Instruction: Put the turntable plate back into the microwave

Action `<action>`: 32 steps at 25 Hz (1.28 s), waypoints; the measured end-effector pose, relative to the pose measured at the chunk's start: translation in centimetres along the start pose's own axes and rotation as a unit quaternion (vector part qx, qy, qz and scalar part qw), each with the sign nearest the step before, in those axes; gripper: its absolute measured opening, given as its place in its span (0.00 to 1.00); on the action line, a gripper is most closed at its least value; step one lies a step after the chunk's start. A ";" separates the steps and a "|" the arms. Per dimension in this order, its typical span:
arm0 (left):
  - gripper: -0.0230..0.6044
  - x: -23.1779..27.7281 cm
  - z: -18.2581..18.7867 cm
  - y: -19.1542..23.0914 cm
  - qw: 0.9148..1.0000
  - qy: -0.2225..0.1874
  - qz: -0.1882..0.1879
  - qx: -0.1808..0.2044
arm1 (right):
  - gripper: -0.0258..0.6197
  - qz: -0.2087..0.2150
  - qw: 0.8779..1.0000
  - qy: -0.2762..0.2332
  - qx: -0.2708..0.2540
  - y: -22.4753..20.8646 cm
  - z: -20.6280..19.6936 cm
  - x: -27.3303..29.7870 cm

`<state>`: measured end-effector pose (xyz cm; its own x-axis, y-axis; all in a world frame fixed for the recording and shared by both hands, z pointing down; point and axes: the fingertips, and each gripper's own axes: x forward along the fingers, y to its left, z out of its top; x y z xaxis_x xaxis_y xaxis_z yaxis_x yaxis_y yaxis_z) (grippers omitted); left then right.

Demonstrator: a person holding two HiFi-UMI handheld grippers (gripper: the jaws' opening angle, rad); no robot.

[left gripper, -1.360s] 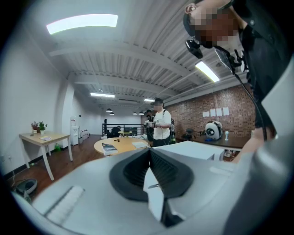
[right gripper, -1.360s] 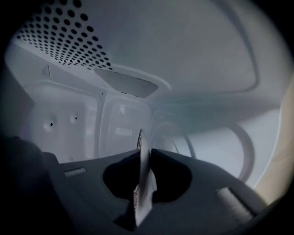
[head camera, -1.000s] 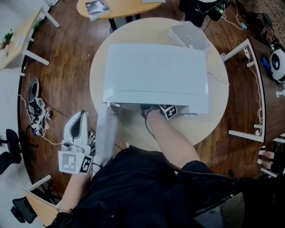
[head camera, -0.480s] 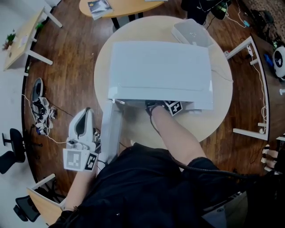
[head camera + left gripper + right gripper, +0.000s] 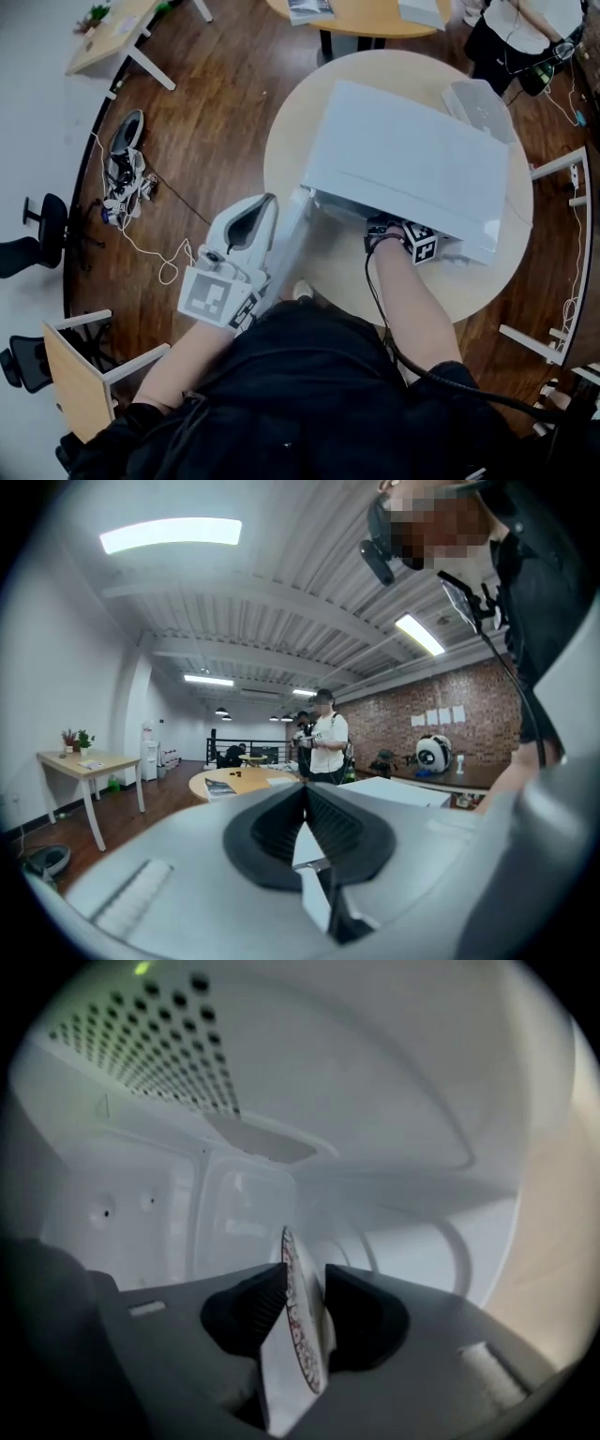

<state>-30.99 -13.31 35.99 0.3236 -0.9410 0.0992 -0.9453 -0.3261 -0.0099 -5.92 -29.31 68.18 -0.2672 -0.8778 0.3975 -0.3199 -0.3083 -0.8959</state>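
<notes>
The white microwave [image 5: 403, 164] stands on a round pale table [image 5: 291, 141], its door [image 5: 286, 253] swung open toward me. My right gripper reaches into the cavity; in the head view only its marker cube [image 5: 420, 246] shows. In the right gripper view the turntable plate [image 5: 298, 1335], white with a patterned rim, stands edge-on between the jaws of the right gripper [image 5: 305, 1274]. Those jaws have just been opening, and a gap shows beside the plate. My left gripper [image 5: 234, 244] hangs beside the door, shut and empty [image 5: 306, 794].
A white boxy device [image 5: 478, 98] sits on the table behind the microwave. Shoes and cables [image 5: 122, 169] lie on the wooden floor at left, near a black chair [image 5: 37, 248]. A person [image 5: 328, 742] stands by a far table.
The head view has swung, so the microwave and table now lie further right and turned. My right hand stays in the microwave's mouth and the left gripper stays by the door.
</notes>
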 end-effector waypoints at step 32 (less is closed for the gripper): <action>0.04 0.9 -0.6 -4.8 0.995 -0.025 -0.074 -0.062 | 0.22 0.015 0.969 0.077 -0.233 0.6 -2.0 -11.1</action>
<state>-26.16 -12.53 36.68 0.4585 -0.8878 0.0407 -0.8840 -0.4508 0.1236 -4.94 -19.03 63.67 -0.4040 -0.8079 0.4290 -0.6754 -0.0528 -0.7355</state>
